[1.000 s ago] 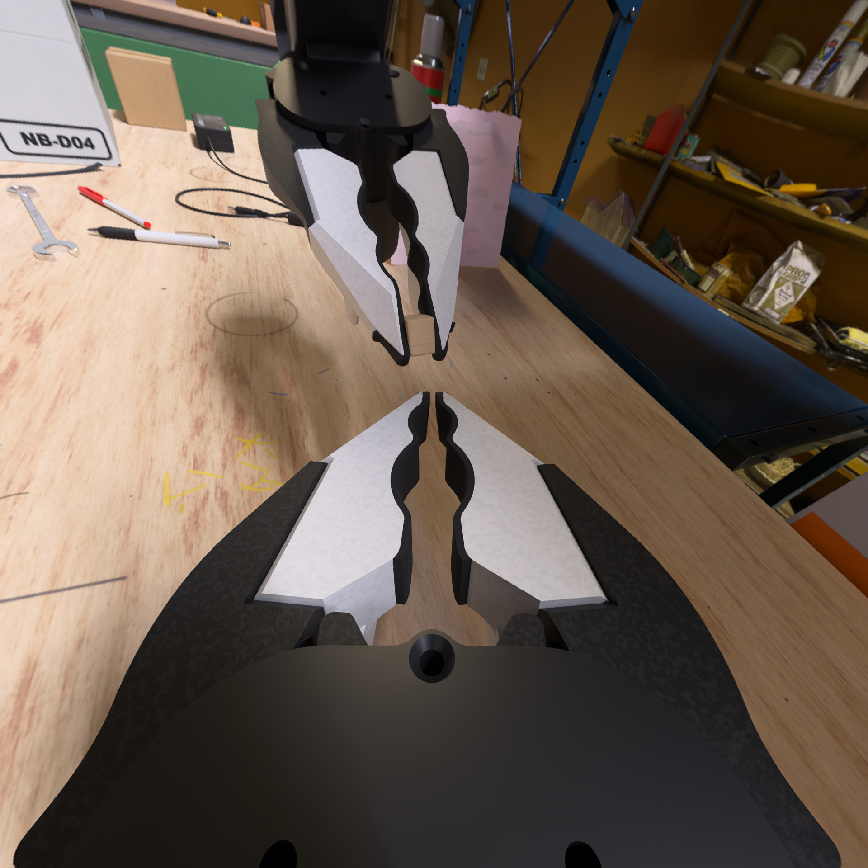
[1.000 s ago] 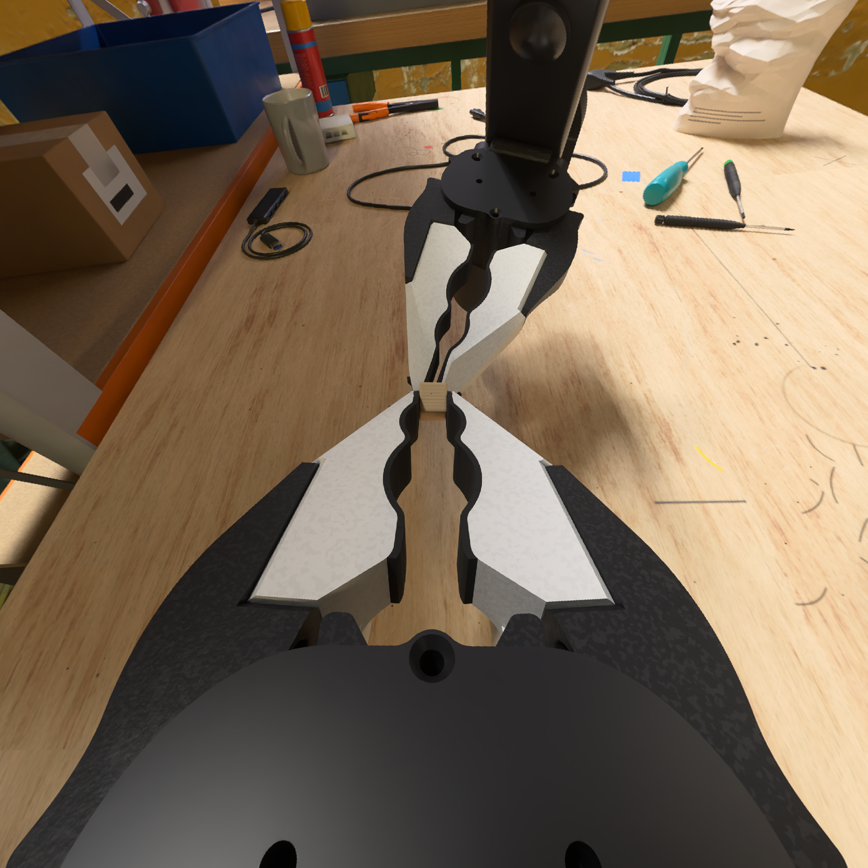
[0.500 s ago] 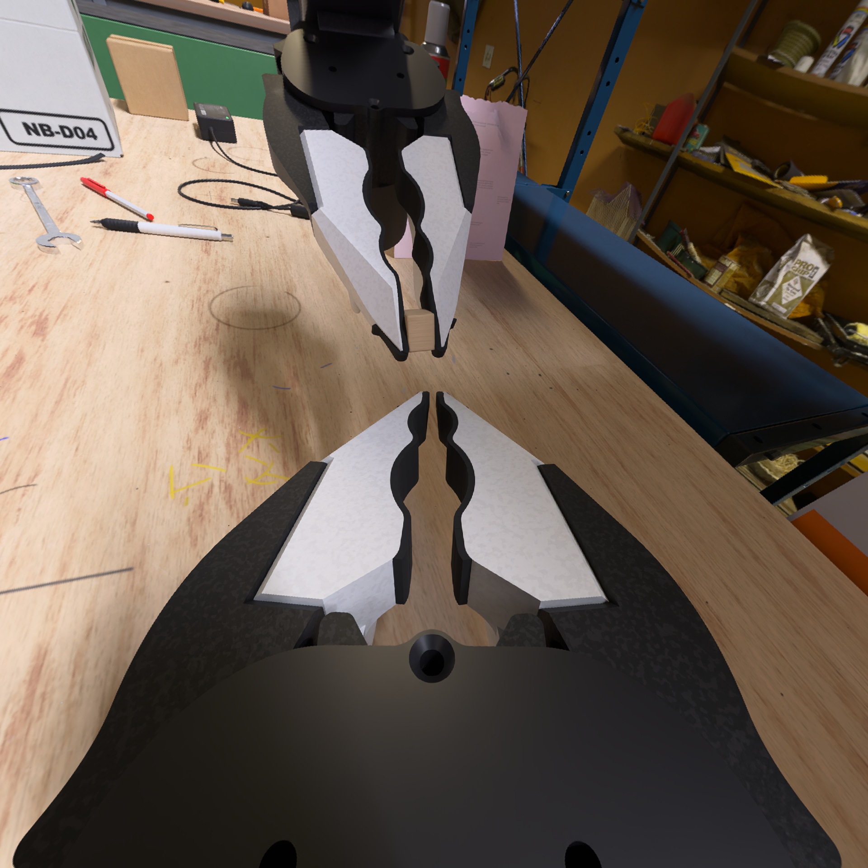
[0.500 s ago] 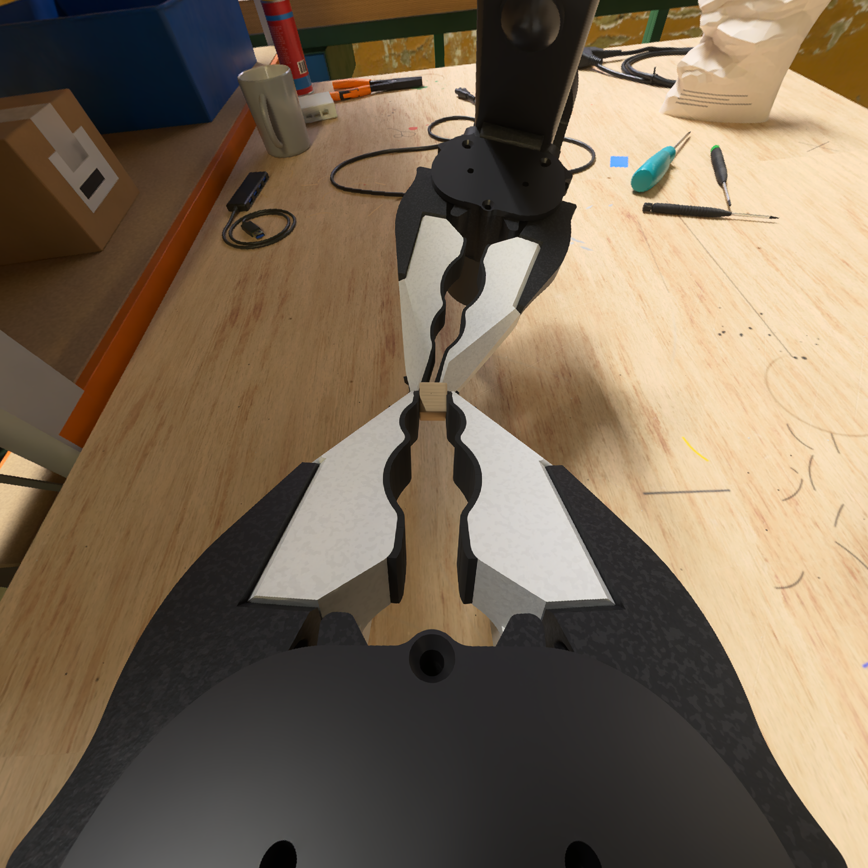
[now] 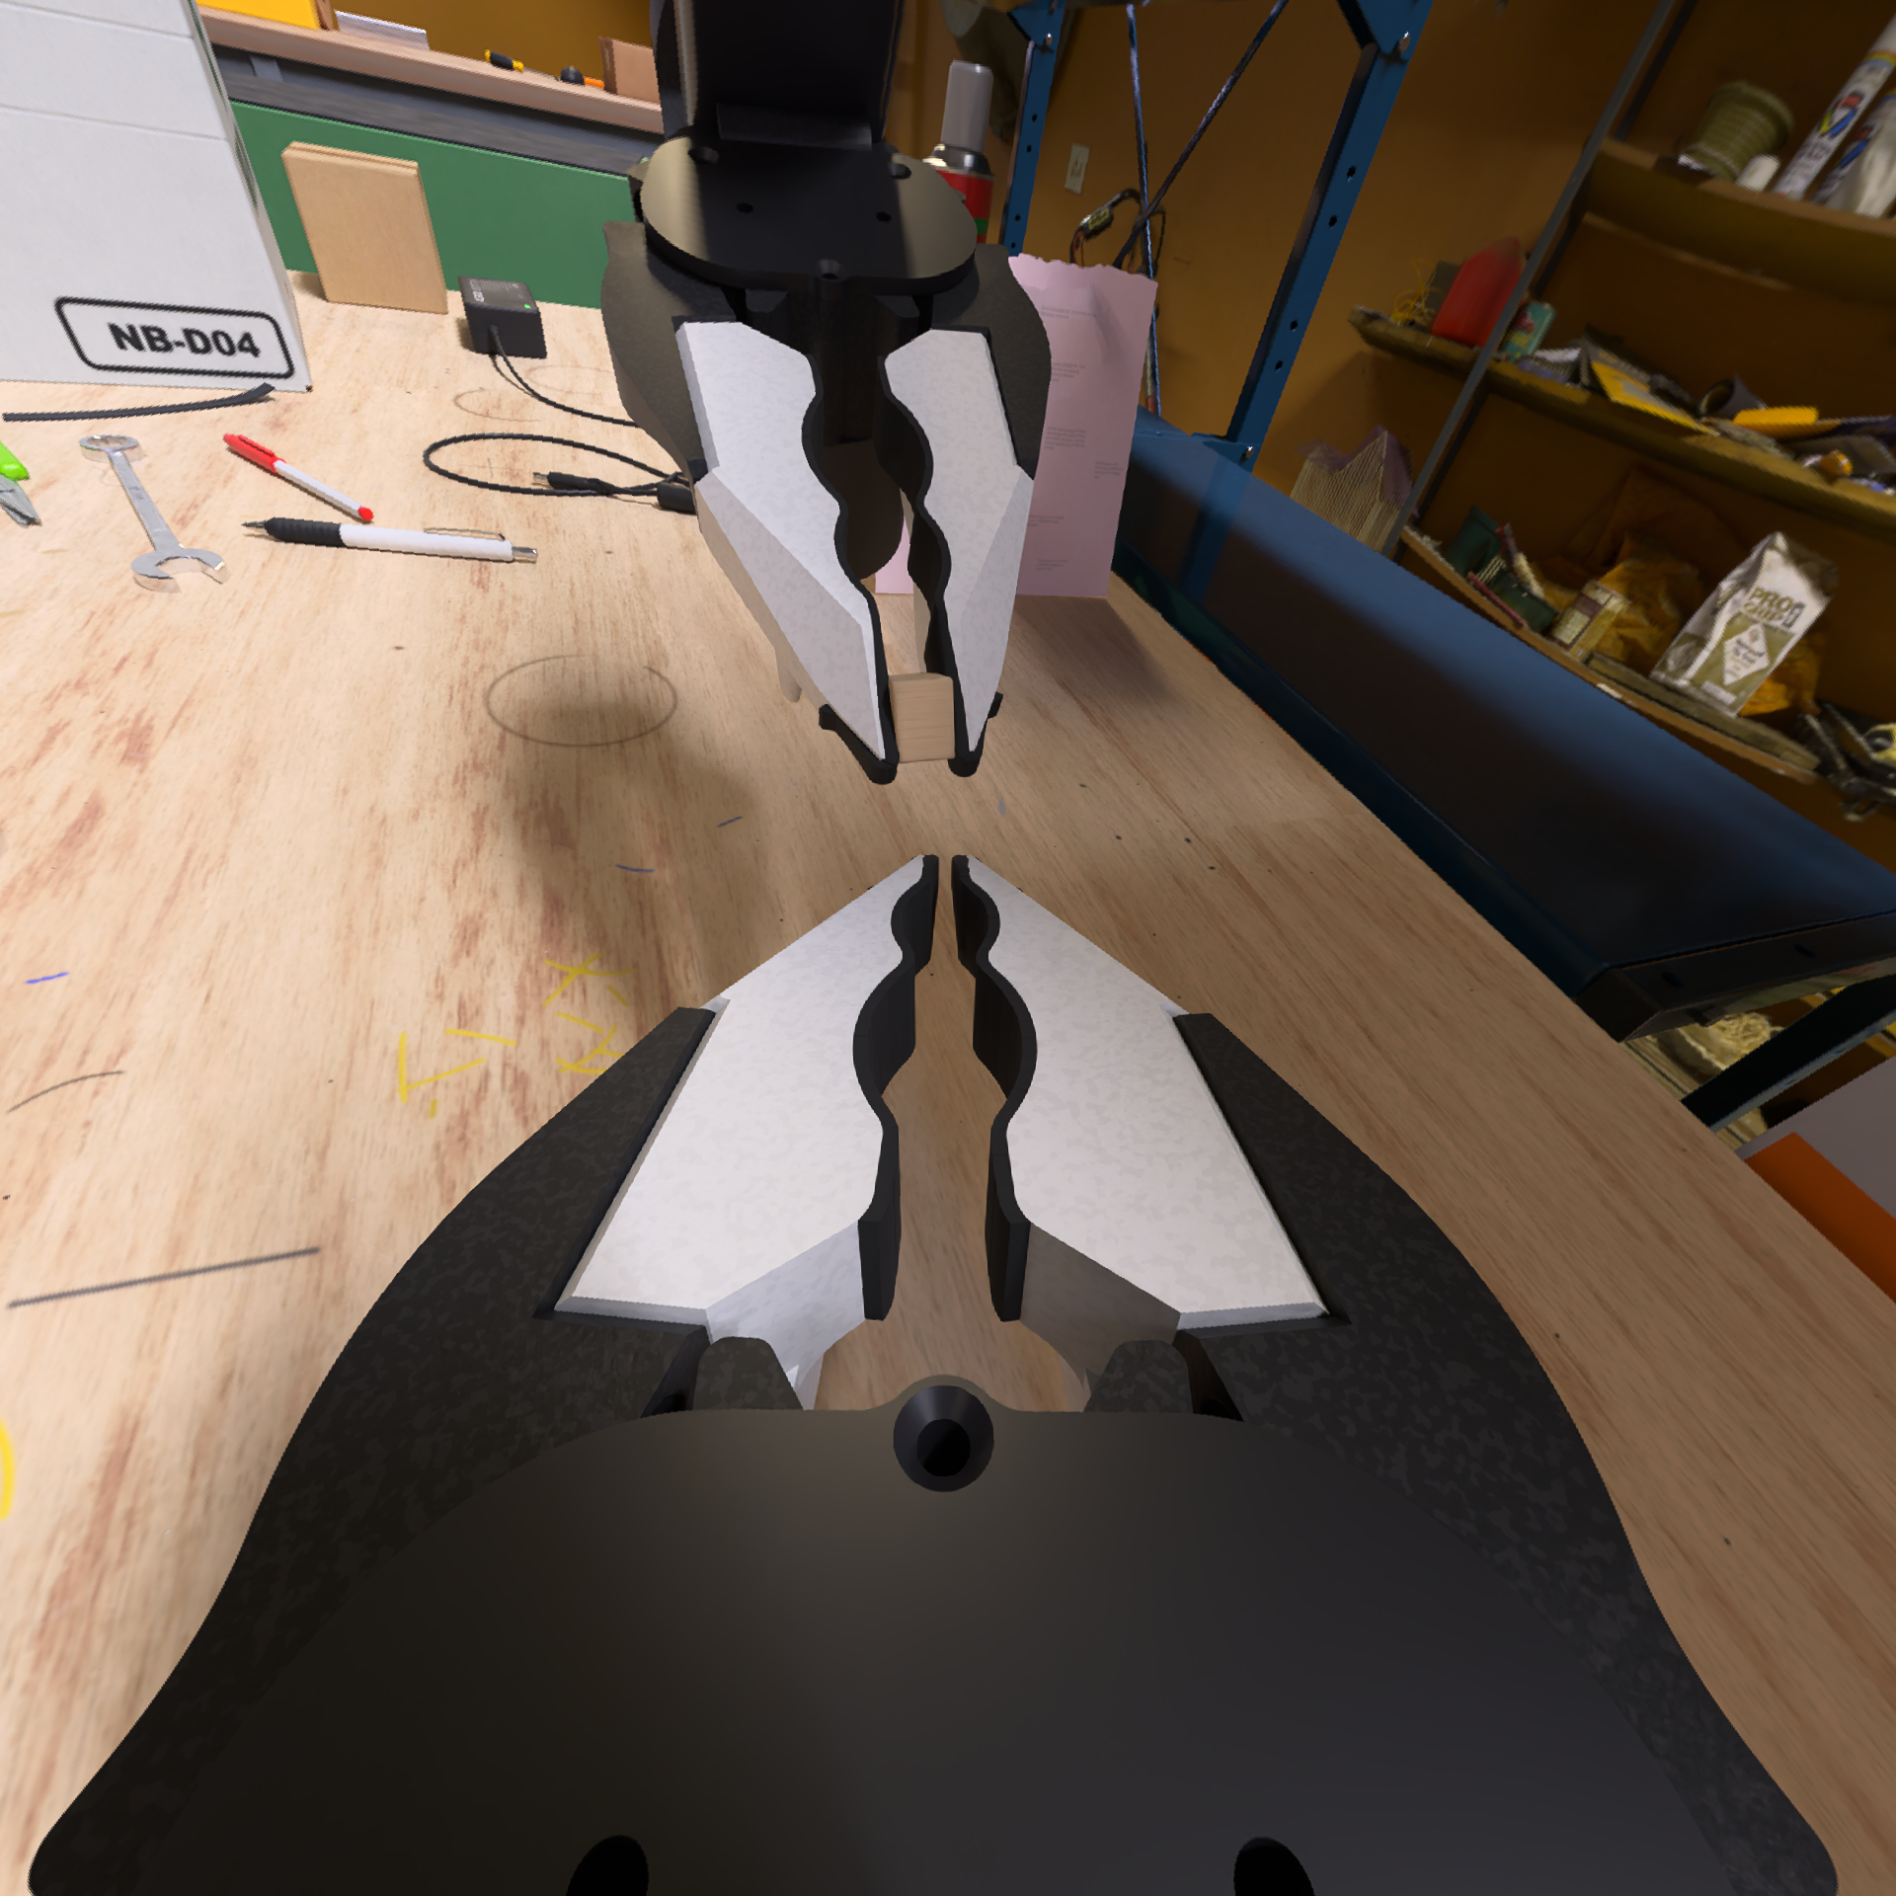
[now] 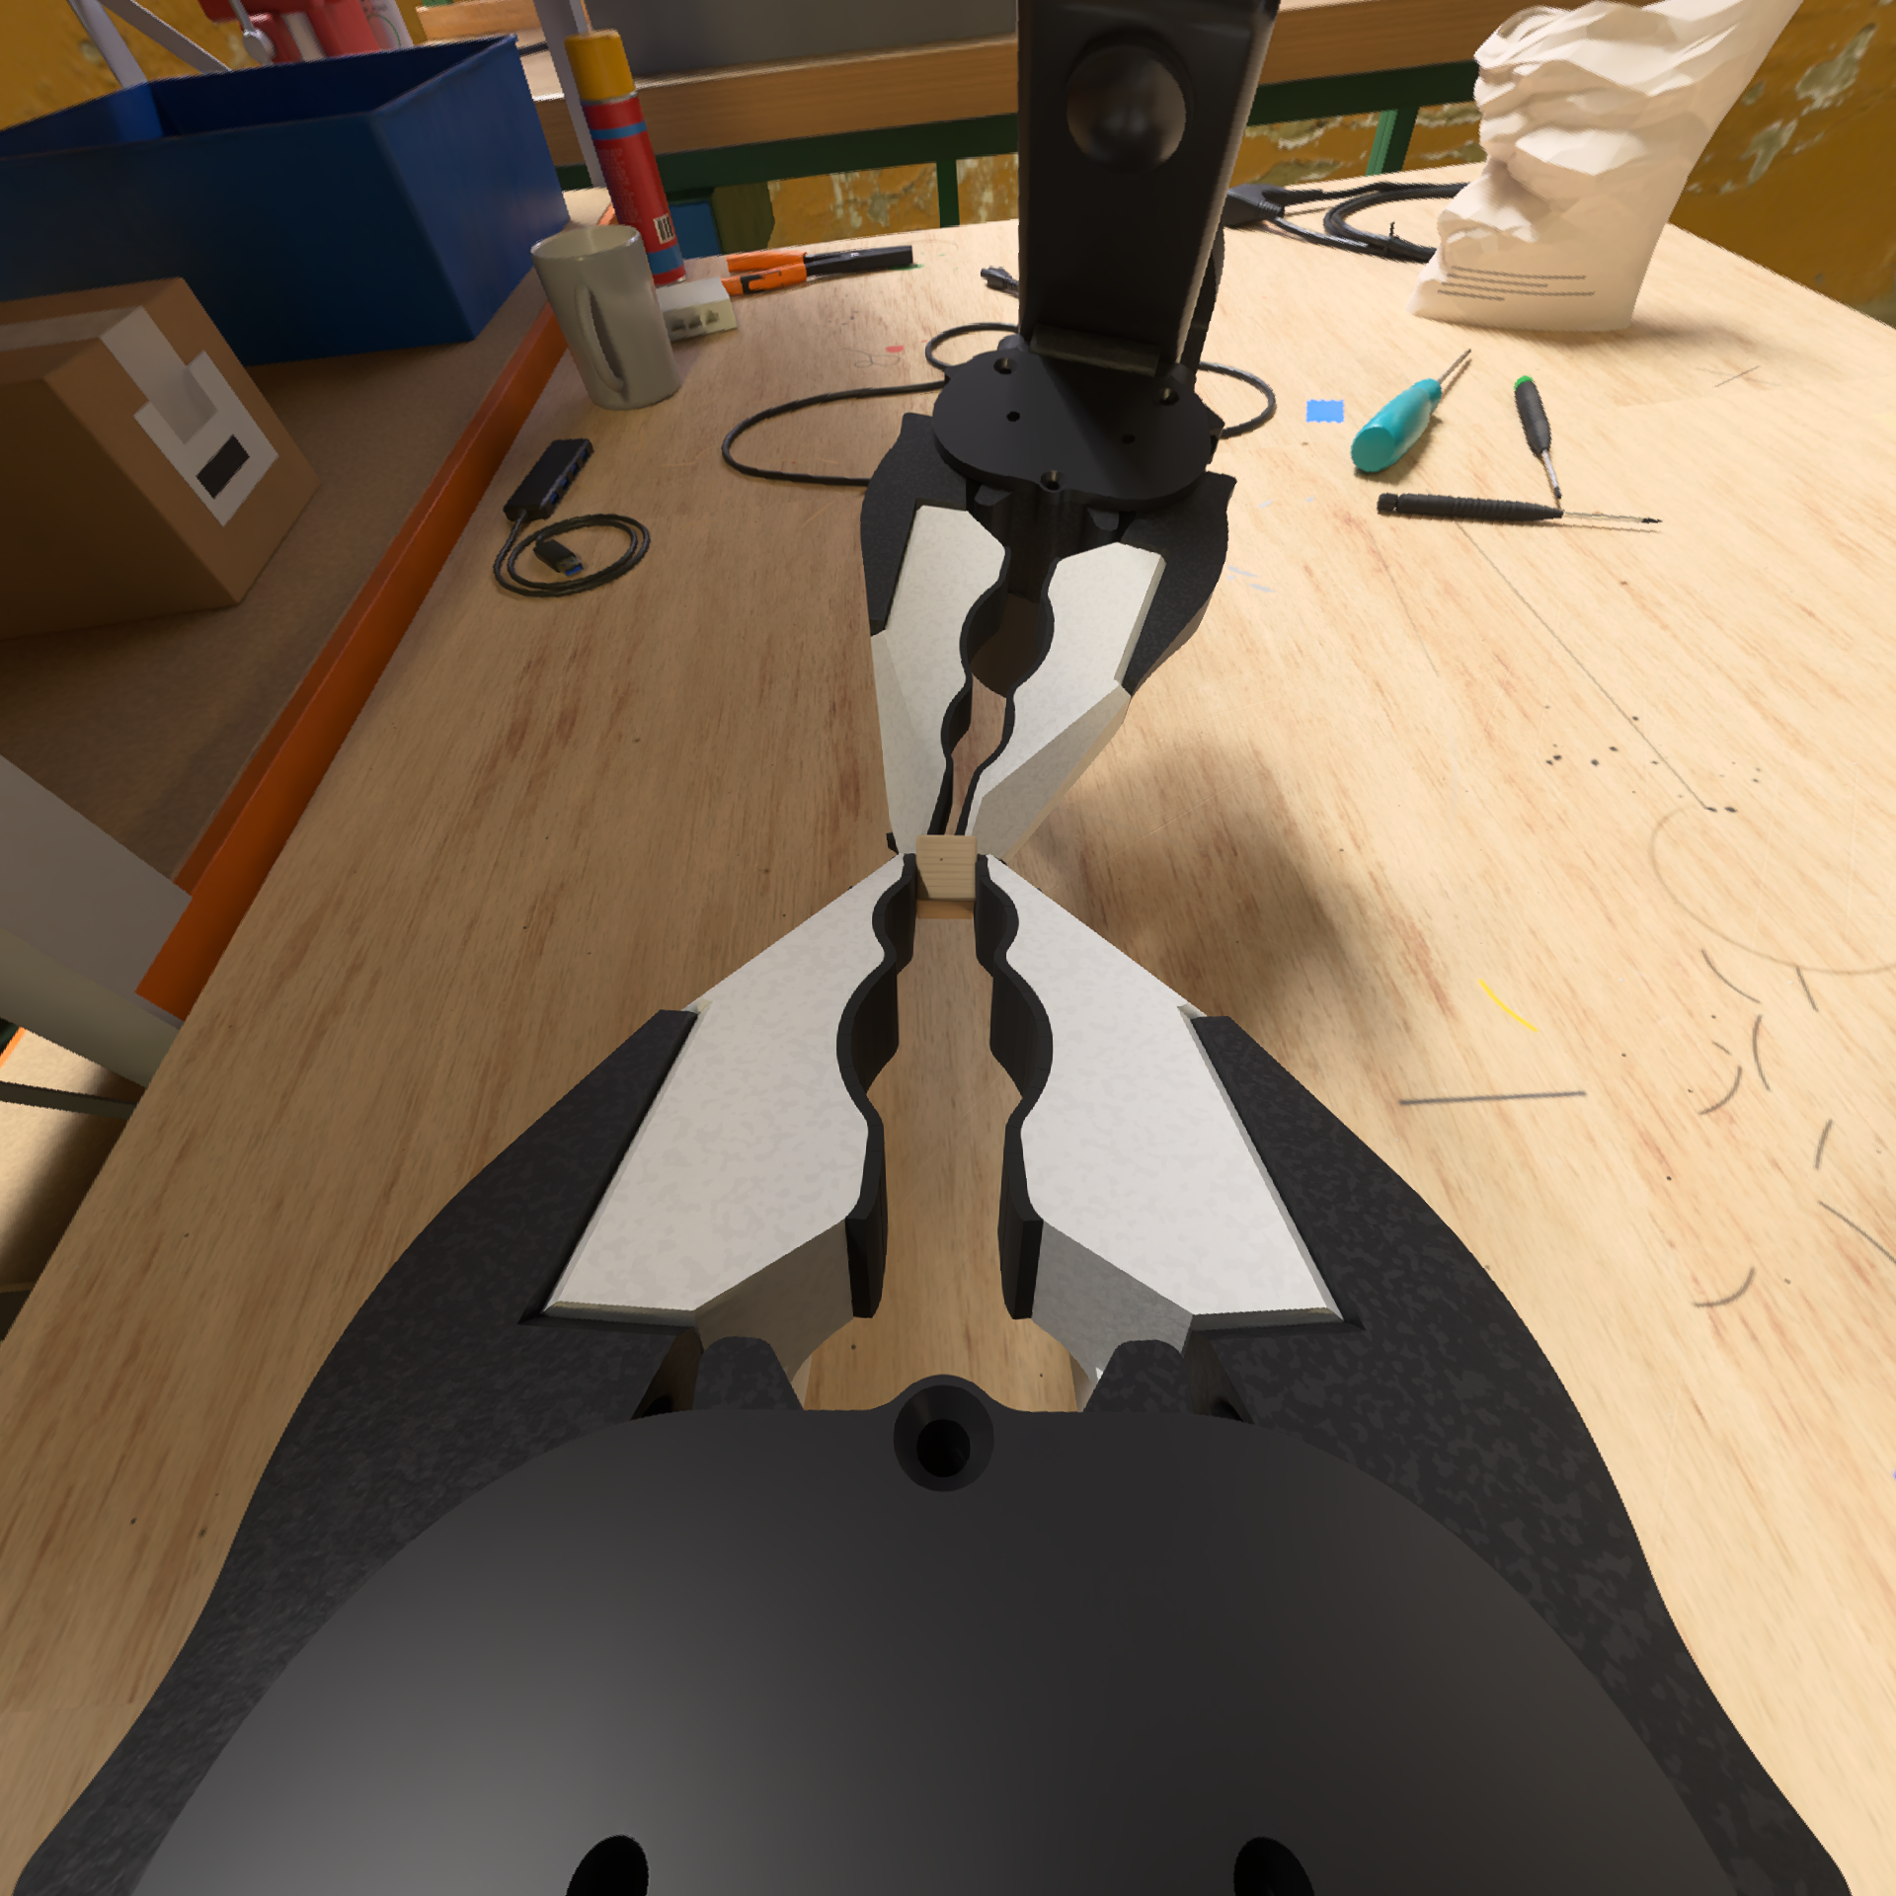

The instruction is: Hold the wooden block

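A small light wooden block [image 6: 946,865] sits between the tips of my right gripper [image 6: 946,872], which is shut on it and holds it above the wooden workbench [image 6: 575,841]. In the left wrist view the block [image 5: 920,715] shows in the right gripper [image 5: 920,764] straight ahead, pointing down towards me. My left gripper [image 5: 944,867] is shut and empty, its tips a short way in front of the block and not touching it. In the right wrist view the left gripper [image 6: 949,826] stands just behind the block.
A white box [image 5: 113,185], a spanner [image 5: 149,513], pens [image 5: 390,539] and a pink paper bag [image 5: 1077,431] lie beyond. A blue rail [image 5: 1436,739] runs along the bench edge. A mug [image 6: 605,318], a coiled cable [image 6: 569,554] and screwdrivers [image 6: 1400,426] lie farther off.
Both views have drifted slightly over the bench. The right gripper still holds the block, the left stays shut, and the gap between them is about the same.
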Motion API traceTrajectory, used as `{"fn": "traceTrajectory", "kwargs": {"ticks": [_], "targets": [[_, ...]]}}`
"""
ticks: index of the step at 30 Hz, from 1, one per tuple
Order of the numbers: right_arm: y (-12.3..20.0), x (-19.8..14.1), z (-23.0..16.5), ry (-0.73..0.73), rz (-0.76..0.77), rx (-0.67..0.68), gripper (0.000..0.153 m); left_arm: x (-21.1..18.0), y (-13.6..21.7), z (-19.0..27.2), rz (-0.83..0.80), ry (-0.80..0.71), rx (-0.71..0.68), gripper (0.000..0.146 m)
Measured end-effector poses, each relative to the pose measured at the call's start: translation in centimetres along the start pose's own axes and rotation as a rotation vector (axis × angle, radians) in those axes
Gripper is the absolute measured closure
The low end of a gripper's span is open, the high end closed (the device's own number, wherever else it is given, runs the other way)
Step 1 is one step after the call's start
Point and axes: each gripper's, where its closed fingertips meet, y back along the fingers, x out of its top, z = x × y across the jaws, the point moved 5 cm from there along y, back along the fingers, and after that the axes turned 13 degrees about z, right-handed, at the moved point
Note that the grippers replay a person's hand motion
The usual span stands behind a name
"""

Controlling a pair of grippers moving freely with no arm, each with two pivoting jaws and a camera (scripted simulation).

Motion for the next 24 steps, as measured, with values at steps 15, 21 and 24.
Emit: {"fn": "traceTrajectory", "kwargs": {"ticks": [15,21,24], "targets": [[0.21,0.11,-0.02,0.020,0.015,0.006,0.143,0.18,-0.16,0.11,0.031,0.039,-0.024,0.143],[0.07,0.17,-0.11,0.026,0.022,0.007,0.143,0.28,-0.11,0.18,0.033,0.039,-0.024,0.143],[0.04,0.14,-0.11,0.021,0.022,0.009,0.143,0.25,-0.07,0.19,0.029,0.037,-0.022,0.143]]}}
